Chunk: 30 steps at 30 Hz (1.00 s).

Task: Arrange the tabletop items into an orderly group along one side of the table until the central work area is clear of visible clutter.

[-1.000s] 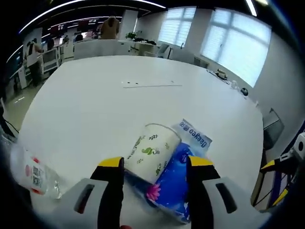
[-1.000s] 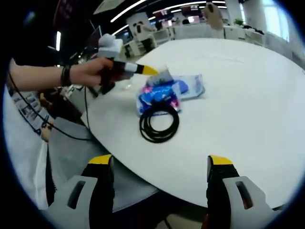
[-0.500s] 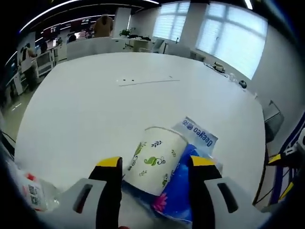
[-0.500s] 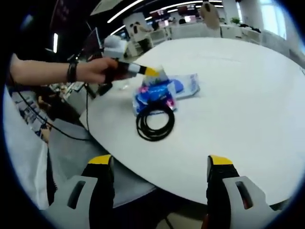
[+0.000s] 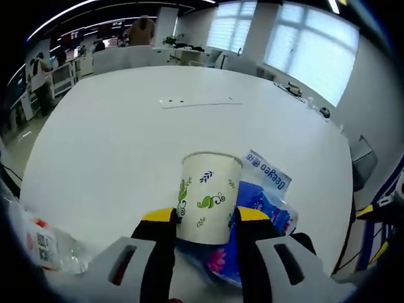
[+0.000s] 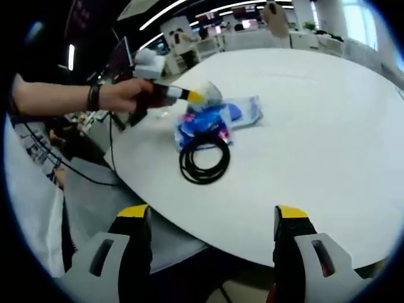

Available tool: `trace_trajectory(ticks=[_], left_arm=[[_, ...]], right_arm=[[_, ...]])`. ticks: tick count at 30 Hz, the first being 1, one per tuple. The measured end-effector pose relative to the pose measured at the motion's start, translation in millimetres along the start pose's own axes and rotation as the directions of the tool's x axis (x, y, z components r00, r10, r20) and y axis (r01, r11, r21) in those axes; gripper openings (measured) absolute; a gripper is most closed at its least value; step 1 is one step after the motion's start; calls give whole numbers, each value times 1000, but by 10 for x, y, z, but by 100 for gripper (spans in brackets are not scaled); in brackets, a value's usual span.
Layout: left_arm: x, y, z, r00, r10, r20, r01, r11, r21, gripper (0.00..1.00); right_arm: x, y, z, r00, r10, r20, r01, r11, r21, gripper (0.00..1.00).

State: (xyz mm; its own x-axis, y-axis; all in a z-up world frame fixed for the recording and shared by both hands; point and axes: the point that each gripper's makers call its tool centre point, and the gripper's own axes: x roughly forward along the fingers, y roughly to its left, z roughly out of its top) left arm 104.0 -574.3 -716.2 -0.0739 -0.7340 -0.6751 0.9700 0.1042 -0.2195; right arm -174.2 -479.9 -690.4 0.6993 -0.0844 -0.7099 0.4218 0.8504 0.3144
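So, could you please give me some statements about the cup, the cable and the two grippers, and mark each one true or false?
1. The paper cup stands upright between the jaws of the left gripper. True.
2. The black cable is stretched out straight across the table. False: it lies in a coil.
3. The right gripper holds the blue packet. False: its jaws are wide apart with nothing between them.
4. A plastic bottle lies to the left of the left gripper. True.

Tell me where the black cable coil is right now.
In the right gripper view, the cable coil lies on the white table near its edge, touching the blue packet beside the paper cup.
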Motion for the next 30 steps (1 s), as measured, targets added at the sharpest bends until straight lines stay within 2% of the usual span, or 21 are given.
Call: trace_trajectory(ticks=[6,19,30], left_arm=[[-135,56,-14,999,14,38,-11,998,-64,35],[-489,115,-245,996,40,77,-33,995,-95,34],[-737,316,-575,990,99,100,-80,982,-172,34]], right_arm=[[40,36,51,1000,12,12,-12,1000,2,78],[205,177,108,999,53,0,-53,998,-26,78],[296,272,147,997,82,-14,-83,995,-54,78]])
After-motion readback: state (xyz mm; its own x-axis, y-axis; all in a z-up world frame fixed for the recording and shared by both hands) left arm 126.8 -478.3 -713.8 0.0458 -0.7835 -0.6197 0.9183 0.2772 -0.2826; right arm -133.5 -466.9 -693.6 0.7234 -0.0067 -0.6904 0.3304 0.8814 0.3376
